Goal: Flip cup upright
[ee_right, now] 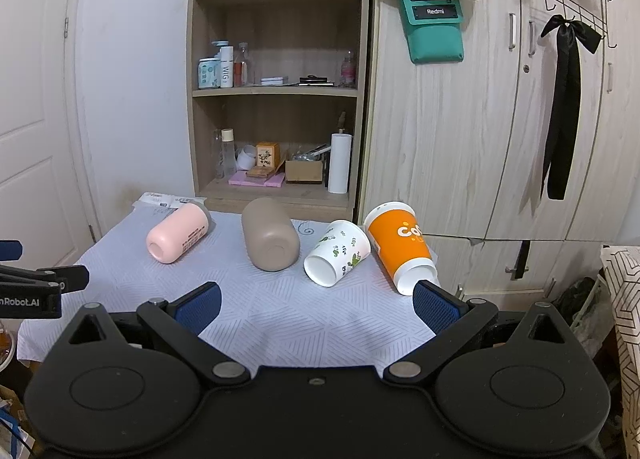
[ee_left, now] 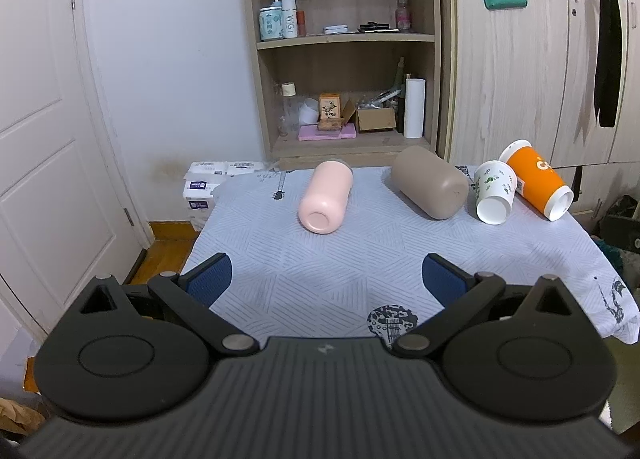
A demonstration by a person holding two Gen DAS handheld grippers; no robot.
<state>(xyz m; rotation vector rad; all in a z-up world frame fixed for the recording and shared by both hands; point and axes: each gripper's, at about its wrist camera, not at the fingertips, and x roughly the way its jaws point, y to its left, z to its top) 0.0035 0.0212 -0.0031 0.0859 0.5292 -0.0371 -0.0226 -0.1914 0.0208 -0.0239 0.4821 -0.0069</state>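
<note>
Several cups lie on their sides in a row on the cloth-covered table: a pink cup, a taupe cup, a white leaf-print paper cup and an orange paper cup. They show in the right wrist view too: pink, taupe, white, orange. My left gripper is open and empty, short of the pink cup. My right gripper is open and empty, short of the white cup. The left gripper's side shows at the left edge.
A wooden shelf unit with bottles and boxes stands behind the table, a wardrobe to its right. A white door is on the left. Tissue packs lie by the table's far left corner.
</note>
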